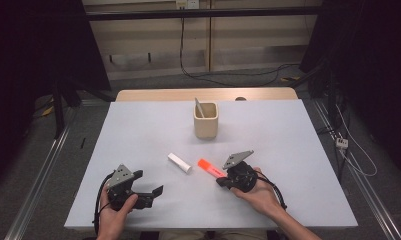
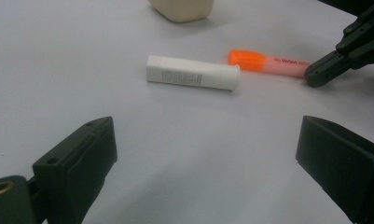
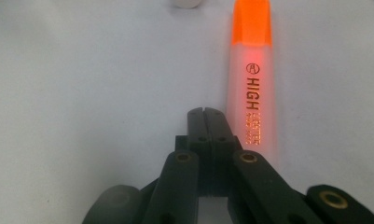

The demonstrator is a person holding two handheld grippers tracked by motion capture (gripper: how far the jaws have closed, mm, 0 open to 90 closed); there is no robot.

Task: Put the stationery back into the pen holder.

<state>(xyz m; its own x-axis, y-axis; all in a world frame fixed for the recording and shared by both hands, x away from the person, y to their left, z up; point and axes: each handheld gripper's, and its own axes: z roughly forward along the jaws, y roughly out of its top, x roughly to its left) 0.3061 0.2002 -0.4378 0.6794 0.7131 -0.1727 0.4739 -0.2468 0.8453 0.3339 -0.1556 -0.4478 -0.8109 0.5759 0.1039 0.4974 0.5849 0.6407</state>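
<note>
clearly the right gripper (image 3: 207, 112) is clenched empty, highlighter (image 3: 251, 88) just beside its jaws; spread them first, then straddle its barrel.

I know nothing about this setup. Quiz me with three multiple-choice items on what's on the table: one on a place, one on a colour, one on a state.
1. Where does the white tube lie?
A. inside the cup
B. on the table, left of the highlighter
C. on the floor

2. What colour is the highlighter cap?
A. orange
B. green
C. black

3. How do the right hand-held gripper jaws stand?
A. wide open
B. clamped around the cup
C. shut, beside the highlighter

Answers:
1 B: the high view shows it flat on the table.
2 A: the cap glows orange in the right gripper view.
3 C: the jaws meet with nothing between them.
</note>
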